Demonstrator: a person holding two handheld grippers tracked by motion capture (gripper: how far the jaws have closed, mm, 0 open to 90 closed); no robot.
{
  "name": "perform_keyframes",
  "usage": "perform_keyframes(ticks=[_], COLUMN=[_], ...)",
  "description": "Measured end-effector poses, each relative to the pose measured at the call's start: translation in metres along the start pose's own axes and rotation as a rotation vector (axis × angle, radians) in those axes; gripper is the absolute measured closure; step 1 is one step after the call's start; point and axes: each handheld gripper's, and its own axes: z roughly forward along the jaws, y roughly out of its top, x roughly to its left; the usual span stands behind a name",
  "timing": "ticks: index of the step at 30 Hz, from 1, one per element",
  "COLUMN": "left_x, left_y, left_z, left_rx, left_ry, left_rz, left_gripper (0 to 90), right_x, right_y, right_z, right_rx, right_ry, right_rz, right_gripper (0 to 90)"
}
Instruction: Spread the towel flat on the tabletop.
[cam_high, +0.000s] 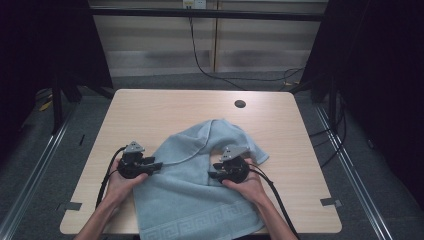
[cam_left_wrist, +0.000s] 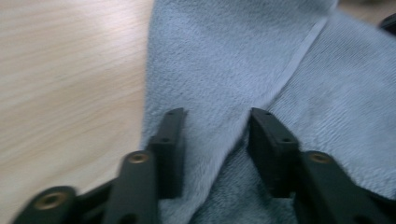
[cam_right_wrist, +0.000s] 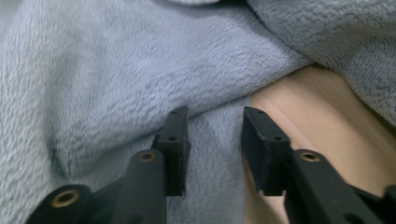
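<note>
Light blue towel (cam_right_wrist: 140, 70), right gripper (cam_right_wrist: 212, 121) fingers parted above it, wooden table (cam_right_wrist: 317, 126)

- The towel (cam_high: 200, 190) is pale blue terry cloth, soft and nubby, with a flat woven key-pattern band near its hem.
- The desk (cam_high: 165, 107) is light wood-grain laminate, smooth with a slight sheen.
- The left gripper (cam_left_wrist: 215, 135) and right gripper (cam_right_wrist: 214, 135) look like matt black plastic, with brass-coloured metal rivets.

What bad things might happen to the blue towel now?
1. The towel hangs over the near edge of the table, so a pull that way might drag it off.
2. The left tool stands open over a fold edge; closing there, it may pinch only one layer, and the fold would come out crooked.
3. The right tool is open by the towel's edge, close to bare table, so it may miss the cloth.
</note>
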Motion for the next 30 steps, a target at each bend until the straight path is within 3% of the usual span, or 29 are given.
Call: perform_keyframes(ticks=[1, 2, 3, 4, 6, 7, 8, 9, 10, 12, 13, 14, 18, 19, 20, 21, 22, 23, 25, 26, 27, 30], left_x=[-0.003, -0.002, 0.002, 0.002, 0.013, 0.017, 0.017, 0.023, 0.026, 0.03, 0.03, 0.033, 0.027, 0.027, 0.016, 0.016, 0.0, -0.006, -0.016, -0.016, -0.024, -0.029], left_y=[-0.001, -0.002, -0.003, -0.003, -0.006, -0.007, -0.007, -0.007, -0.007, -0.008, -0.008, -0.01, -0.015, -0.015, -0.016, -0.016, -0.018, -0.021, -0.027, -0.027, -0.033, -0.037], left_z=[0.0, -0.001, -0.002, -0.002, -0.01, -0.014, -0.014, -0.025, -0.03, -0.039, -0.039, -0.045, -0.054, -0.054, -0.057, -0.057, -0.059, -0.059, -0.059, -0.059, -0.058, -0.062], left_rx=[0.001, -0.004, -0.012, -0.012, -0.076, -0.101, -0.101, -0.157, -0.179, -0.219, -0.219, -0.255, -0.262, -0.262, -0.236, -0.236, -0.2, -0.187, -0.151, -0.151, -0.108, -0.113], left_ry=[0.035, 0.032, 0.004, 0.004, -0.048, -0.056, -0.056, -0.093, -0.098, -0.127, -0.127, -0.169, -0.195, -0.195, -0.201, -0.201, -0.216, -0.228, -0.254, -0.254, -0.286, -0.31], left_rz=[0.03, 0.022, -0.019, -0.019, -0.124, -0.154, -0.154, -0.21, -0.229, -0.273, -0.273, -0.322, -0.309, -0.309, -0.271, -0.271, -0.206, -0.188, -0.179, -0.179, -0.161, -0.134], left_gripper=[73.1, 82.6, 86.4, 87.5, 87.9, 88.0, 88.0, 88.0, 88.0, 88.0, 88.0, 88.0, 88.0, 87.9, 87.9, 87.9, 87.8, 87.7, 87.3, 86.6, 85.0, 73.4], right_x=[0.003, 0.004, 0.004, 0.004, -0.002, -0.006, -0.01, -0.015, -0.018, -0.023, -0.024, -0.024, -0.017, -0.013, -0.008, -0.008, 0.005, 0.012, 0.025, 0.025, 0.037, 0.048], right_y=[-0.002, -0.003, -0.003, -0.004, -0.008, -0.01, -0.011, -0.011, -0.01, -0.008, -0.007, -0.008, -0.022, -0.027, -0.033, -0.033, -0.045, -0.053, -0.071, -0.071, -0.087, -0.096], right_z=[-0.001, -0.002, -0.003, -0.004, -0.011, -0.017, -0.027, -0.038, -0.051, -0.078, -0.091, -0.104, -0.146, -0.154, -0.158, -0.158, -0.16, -0.159, -0.151, -0.151, -0.142, -0.138], right_rx=[-0.01, -0.012, -0.008, -0.008, -0.01, -0.03, -0.055, -0.086, -0.114, -0.156, -0.181, -0.203, -0.295, -0.307, -0.305, -0.305, -0.264, -0.244, -0.198, -0.198, -0.14, -0.071], right_ry=[0.012, 0.019, 0.026, 0.035, 0.042, 0.043, 0.043, 0.039, 0.032, 0.012, 0.004, 0.008, 0.007, 0.008, 0.011, 0.011, 0.015, 0.022, 0.055, 0.055, 0.08, 0.099], right_rz=[-0.007, -0.01, -0.001, 0.019, 0.061, 0.079, 0.102, 0.118, 0.131, 0.132, 0.134, 0.138, 0.173, 0.179, 0.18, 0.18, 0.184, 0.189, 0.213, 0.213, 0.231, 0.23], right_gripper=[76.2, 82.7, 85.7, 86.5, 86.9, 87.1, 87.2, 87.3, 87.3, 87.3, 87.3, 87.3, 87.3, 87.3, 87.3, 87.3, 87.2, 87.1, 86.9, 86.9, 85.8, 77.0])
